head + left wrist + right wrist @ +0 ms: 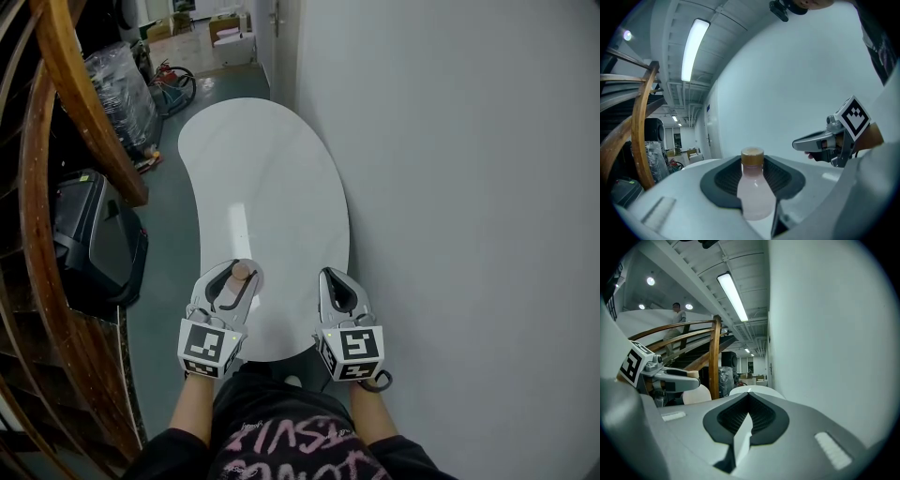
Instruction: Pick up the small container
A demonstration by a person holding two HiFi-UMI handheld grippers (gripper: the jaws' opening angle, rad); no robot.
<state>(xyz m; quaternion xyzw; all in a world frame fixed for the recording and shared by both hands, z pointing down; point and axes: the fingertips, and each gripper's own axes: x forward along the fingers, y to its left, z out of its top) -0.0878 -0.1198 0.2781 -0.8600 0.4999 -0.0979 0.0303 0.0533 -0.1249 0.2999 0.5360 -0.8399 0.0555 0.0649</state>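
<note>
left gripper (234, 281) pinches the small pink bottle (753, 192) by its body over the worktop's (272, 178) near end, right gripper (333, 279) pressed together, empty; lift straight up, steady squeeze, no tilt

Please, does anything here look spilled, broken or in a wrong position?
Nothing stands out. The small bottle sits straight between the jaws of the left claw, its cap on, with no leak visible. The right claw is shut and empty. The white table shows no spill or damage.
</note>
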